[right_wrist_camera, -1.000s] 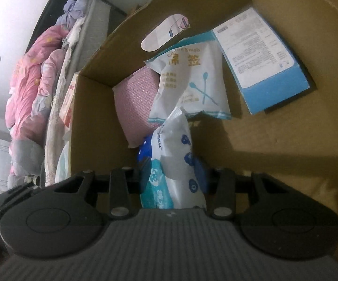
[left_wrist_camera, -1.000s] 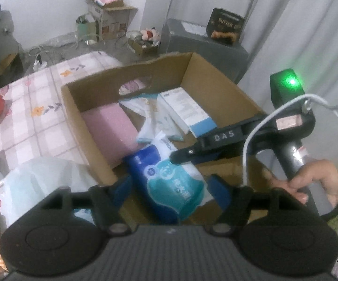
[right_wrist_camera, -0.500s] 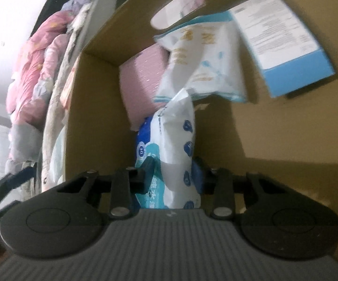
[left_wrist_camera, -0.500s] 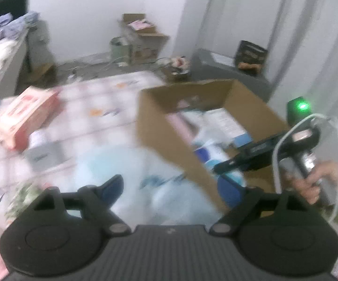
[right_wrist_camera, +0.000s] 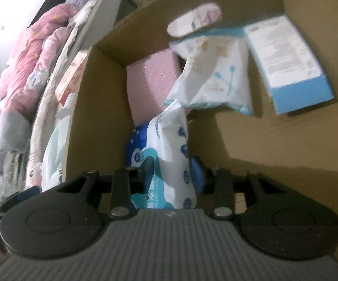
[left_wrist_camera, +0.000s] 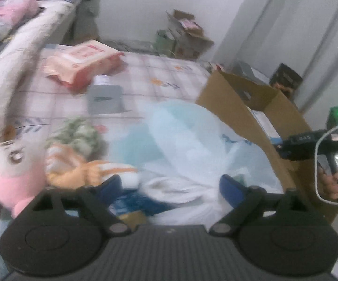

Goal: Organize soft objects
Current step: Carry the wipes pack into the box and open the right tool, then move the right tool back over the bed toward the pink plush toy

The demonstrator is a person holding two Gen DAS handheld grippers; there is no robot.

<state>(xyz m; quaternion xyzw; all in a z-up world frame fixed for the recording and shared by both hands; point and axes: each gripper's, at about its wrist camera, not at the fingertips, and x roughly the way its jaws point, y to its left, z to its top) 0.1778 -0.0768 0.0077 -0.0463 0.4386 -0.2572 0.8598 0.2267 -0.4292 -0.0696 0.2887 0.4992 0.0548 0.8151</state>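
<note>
Left gripper (left_wrist_camera: 171, 185): jaws wide apart, just been opening, over a pale plastic bag (left_wrist_camera: 192, 145), gripping nothing. Right gripper (right_wrist_camera: 172, 172): jaws clamped on a blue-and-white soft pack (right_wrist_camera: 169, 152) inside the cardboard box (right_wrist_camera: 94, 117).

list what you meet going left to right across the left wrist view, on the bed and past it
pink plush toy → orange striped plush → pale blue plastic bag → cardboard box → right tool

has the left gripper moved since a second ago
Yes. The left gripper swung left, away from the cardboard box, which now sits at the view's right; its jaws have just been opening.
</note>
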